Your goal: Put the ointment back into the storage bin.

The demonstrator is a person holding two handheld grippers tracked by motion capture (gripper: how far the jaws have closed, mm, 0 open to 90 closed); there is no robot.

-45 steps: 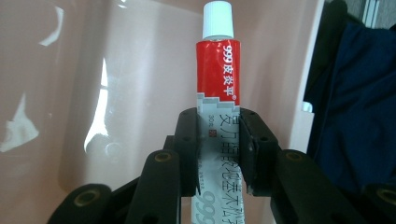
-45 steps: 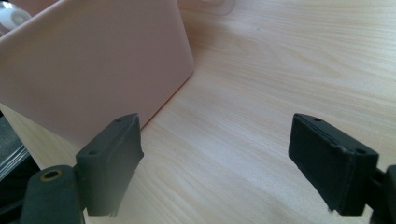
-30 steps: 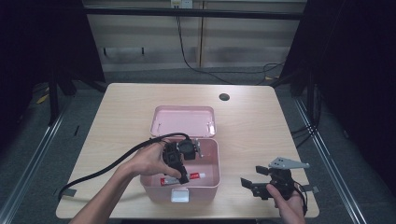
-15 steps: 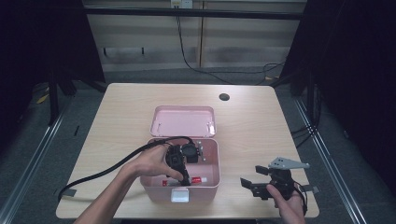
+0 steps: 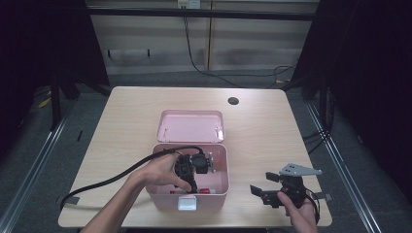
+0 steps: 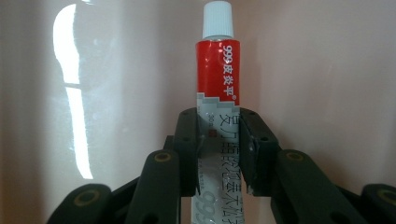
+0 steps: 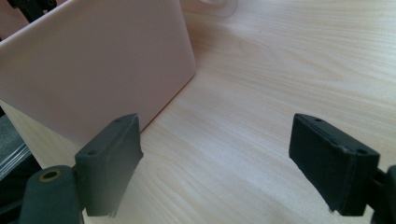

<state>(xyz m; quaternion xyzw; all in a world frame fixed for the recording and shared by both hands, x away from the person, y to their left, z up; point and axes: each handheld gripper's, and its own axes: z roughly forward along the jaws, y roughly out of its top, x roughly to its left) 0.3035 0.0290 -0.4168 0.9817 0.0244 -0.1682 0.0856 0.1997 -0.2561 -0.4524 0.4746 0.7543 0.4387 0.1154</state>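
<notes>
- Left gripper (image 6: 219, 154): clamped on tube (image 6: 218, 93), inside pink box (image 5: 218, 187), close to its front wall.
- Right gripper (image 7: 217, 163): jaws wide apart, empty, over bare table (image 7: 280, 70) beside box corner.

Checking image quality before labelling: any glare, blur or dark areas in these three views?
Left gripper view: a bright streak of glare on the pink box wall, the tube is sharp, and the left gripper is shut on it. Right gripper view: the right gripper is soft-edged up close, while the table grain is clear. High view: the surroundings are dark and the tabletop evenly lit.
</notes>
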